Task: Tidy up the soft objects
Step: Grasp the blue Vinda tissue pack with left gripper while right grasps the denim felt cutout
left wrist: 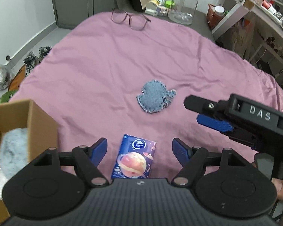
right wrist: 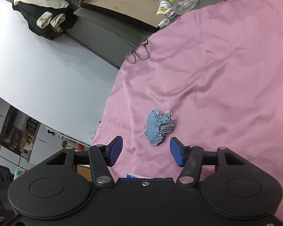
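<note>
Near the middle of the bench, on the wrinkled pink cloth (left wrist: 107, 66), lies your next target: a small blue denim patch with a frayed, stitched edge (left wrist: 155, 96), flat and untouched. Your right tongs (right wrist: 145, 151) are spread wide and empty, with the patch just ahead of them at twelve o'clock, slightly toward the right finger; from the left wrist view the same right tongs (left wrist: 193, 111) sit at about three o'clock of the patch, near but not touching. Your left tongs (left wrist: 139, 150) are also wide and hold nothing, and they straddle a dark blue tissue packet printed with a peach-coloured planet (left wrist: 134, 160) without closing on it. At nine o'clock of the left tongs stands an open brown cardboard box (left wrist: 37, 124) with a pale grey fluffy item (left wrist: 13, 152) already inside, so the sorting looks partly done. You seem to be on the approach step for the patch. Next, lower the right tongs until the fingers bracket the thin denim, pinch low against the cloth without gathering it, then carry the patch toward the box. Keep clear of the thin-framed eyeglasses (left wrist: 130, 19) at the far edge.
</note>
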Demonstrator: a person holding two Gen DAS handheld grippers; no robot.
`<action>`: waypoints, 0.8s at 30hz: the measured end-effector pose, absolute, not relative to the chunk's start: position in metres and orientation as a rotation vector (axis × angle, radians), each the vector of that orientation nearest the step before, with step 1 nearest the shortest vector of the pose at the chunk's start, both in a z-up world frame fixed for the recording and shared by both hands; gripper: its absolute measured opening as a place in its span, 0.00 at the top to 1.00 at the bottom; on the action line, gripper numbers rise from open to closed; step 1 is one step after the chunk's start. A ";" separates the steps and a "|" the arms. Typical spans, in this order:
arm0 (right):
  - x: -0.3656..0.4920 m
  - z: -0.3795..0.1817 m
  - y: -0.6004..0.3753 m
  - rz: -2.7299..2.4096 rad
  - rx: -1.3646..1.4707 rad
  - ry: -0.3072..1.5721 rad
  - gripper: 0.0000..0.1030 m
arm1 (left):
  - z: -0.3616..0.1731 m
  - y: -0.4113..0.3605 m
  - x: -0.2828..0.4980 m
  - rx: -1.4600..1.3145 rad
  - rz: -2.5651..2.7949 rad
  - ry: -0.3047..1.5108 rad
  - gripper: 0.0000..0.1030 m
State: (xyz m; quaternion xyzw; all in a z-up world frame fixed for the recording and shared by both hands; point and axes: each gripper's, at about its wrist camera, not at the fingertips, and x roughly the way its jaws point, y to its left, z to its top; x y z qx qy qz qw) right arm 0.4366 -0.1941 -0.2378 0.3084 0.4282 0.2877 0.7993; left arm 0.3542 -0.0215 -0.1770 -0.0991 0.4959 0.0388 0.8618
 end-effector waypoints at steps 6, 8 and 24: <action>0.448 -0.258 -0.187 0.620 0.692 0.942 0.50 | -0.209 -0.027 0.366 -0.148 0.117 1.108 0.27; 0.453 -0.263 -0.185 0.617 0.692 0.949 0.54 | -0.219 -0.026 0.369 -0.113 0.147 1.131 0.36; 0.468 -0.282 -0.163 0.619 0.672 0.975 0.65 | -0.201 0.016 0.403 -0.249 0.163 1.067 0.52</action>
